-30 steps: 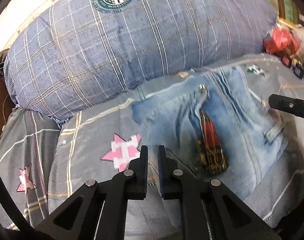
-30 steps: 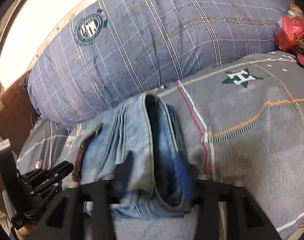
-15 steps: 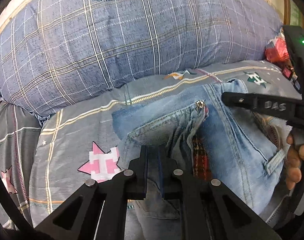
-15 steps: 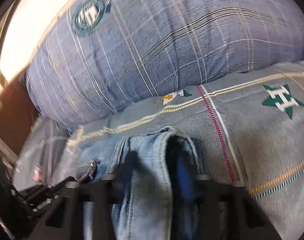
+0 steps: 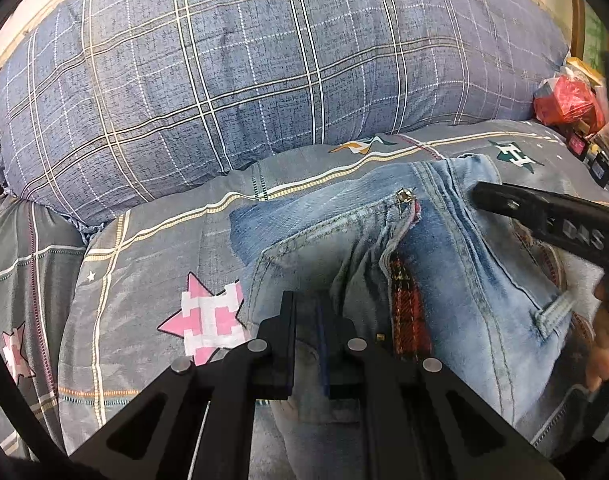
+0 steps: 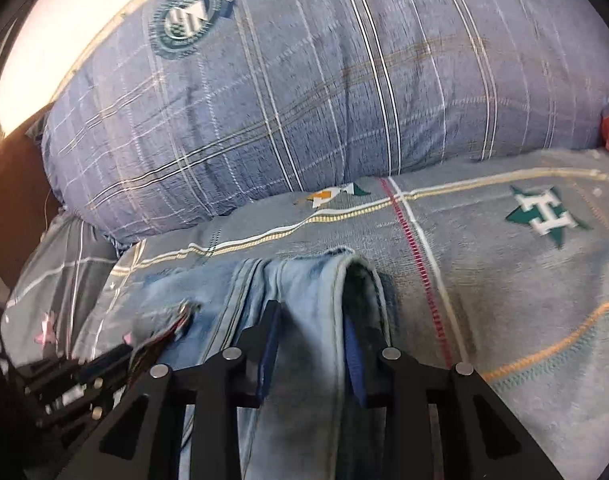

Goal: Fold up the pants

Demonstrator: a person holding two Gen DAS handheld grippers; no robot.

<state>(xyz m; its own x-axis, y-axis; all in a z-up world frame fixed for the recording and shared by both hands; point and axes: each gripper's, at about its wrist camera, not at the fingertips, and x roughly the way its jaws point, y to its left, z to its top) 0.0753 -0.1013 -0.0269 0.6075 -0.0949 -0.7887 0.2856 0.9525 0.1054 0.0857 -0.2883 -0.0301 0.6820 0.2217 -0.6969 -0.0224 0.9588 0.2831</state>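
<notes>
Light blue jeans (image 5: 456,264) lie bunched on the grey patterned bedsheet (image 5: 144,260), with a red plaid lining (image 5: 408,300) showing at the open fly. My left gripper (image 5: 306,308) is shut, pinching a thin edge of denim at the jeans' left side. In the right wrist view my right gripper (image 6: 309,314) straddles a thick folded ridge of the jeans (image 6: 304,280); its blue pads press on the denim while the jaws are opening slightly. The right gripper's finger (image 5: 544,216) reaches in from the right in the left wrist view. The left gripper (image 6: 76,380) shows at the lower left in the right wrist view.
A big blue plaid pillow (image 5: 264,80) fills the back of the bed, seen also as the pillow (image 6: 344,80) in the right wrist view. Red bags and small clutter (image 5: 564,100) sit at the far right. A person's hand (image 5: 604,340) holds the right gripper.
The right jaws have narrowed onto the denim fold and moved with it toward the pillow. The left gripper stayed shut and came in over the jeans' edge; the jeans now lie nearer both grippers.
</notes>
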